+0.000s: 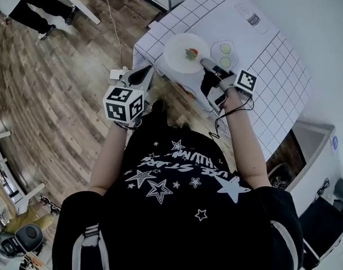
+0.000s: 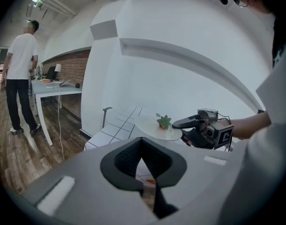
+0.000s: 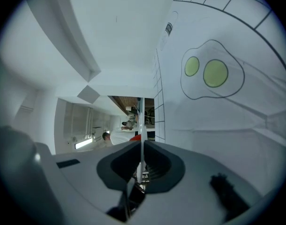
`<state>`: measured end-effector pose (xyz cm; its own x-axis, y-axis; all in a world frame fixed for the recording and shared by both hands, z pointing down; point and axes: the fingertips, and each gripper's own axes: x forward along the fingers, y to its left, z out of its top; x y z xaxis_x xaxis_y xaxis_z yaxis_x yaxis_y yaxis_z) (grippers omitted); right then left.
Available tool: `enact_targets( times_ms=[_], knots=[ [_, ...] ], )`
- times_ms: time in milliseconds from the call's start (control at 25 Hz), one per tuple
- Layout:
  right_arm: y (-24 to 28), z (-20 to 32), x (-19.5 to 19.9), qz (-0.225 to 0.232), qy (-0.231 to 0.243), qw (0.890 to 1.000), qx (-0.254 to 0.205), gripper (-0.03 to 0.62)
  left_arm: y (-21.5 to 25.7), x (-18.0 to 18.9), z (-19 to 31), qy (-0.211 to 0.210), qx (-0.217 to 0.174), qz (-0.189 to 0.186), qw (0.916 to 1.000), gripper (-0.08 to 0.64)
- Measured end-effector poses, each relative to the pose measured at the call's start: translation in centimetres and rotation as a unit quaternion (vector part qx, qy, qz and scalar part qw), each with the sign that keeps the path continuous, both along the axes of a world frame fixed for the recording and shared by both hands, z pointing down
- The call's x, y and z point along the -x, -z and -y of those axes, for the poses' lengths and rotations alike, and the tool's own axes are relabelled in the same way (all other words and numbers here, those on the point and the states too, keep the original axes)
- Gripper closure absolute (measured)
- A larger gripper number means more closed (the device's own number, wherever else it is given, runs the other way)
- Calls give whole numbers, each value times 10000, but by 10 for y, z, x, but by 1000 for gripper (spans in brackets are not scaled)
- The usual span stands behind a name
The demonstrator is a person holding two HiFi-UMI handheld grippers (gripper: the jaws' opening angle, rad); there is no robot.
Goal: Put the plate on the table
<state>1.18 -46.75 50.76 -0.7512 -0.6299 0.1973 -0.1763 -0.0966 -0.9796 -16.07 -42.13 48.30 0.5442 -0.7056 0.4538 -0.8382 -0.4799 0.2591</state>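
The right gripper [image 3: 141,144] has its jaws pressed nearly together on the rim of the plate [image 3: 140,111]. In the right gripper view the plate shows edge-on, as a thin pale line running up from between the two dark pads. In the head view the same gripper [image 1: 205,63] reaches in from the person's right and bites the near-right edge of the white plate [image 1: 183,52]. The plate lies flat over the near corner of the table [image 1: 272,66], which is covered by a white cloth with a grid. From the left gripper view the plate [image 2: 157,129] looks level and slightly clear of the cloth, though contact cannot be ruled out.

The left gripper [image 2: 142,140] has its jaws drawn fully together with nothing between them. In the head view it [image 1: 144,72] sits off the table's near-left edge, well apart from the plate and over the wooden floor [image 1: 59,94].

There is one plate, and on it one small red item with a green top [image 1: 191,53], apparently a strawberry. The cloth carries one fried-egg print [image 3: 211,71] with two yellow-green yolks, just beside the plate on its right. There are two grippers, each bearing one marker cube. One person in a white top [image 2: 21,60] stands in the background of the left gripper view, beside a white desk [image 2: 56,88].
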Motion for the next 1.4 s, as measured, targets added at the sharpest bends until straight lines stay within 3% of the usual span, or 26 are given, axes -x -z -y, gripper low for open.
enact_targets(
  times_ms=[560, 1080, 1400],
  knots=[
    [-38, 57, 41, -287, -270, 9988, 306, 568, -17, 30, 92, -627, 133, 68, 9979, 551],
    [-68, 53, 49, -329, -717, 9956, 497, 568, -44, 31, 120, -1452, 394, 19, 9886, 551],
    [-76, 46, 50, -829, -690, 9928, 519, 569, -51, 22, 115, -1791, 457, 20, 9828, 551]
  ],
)
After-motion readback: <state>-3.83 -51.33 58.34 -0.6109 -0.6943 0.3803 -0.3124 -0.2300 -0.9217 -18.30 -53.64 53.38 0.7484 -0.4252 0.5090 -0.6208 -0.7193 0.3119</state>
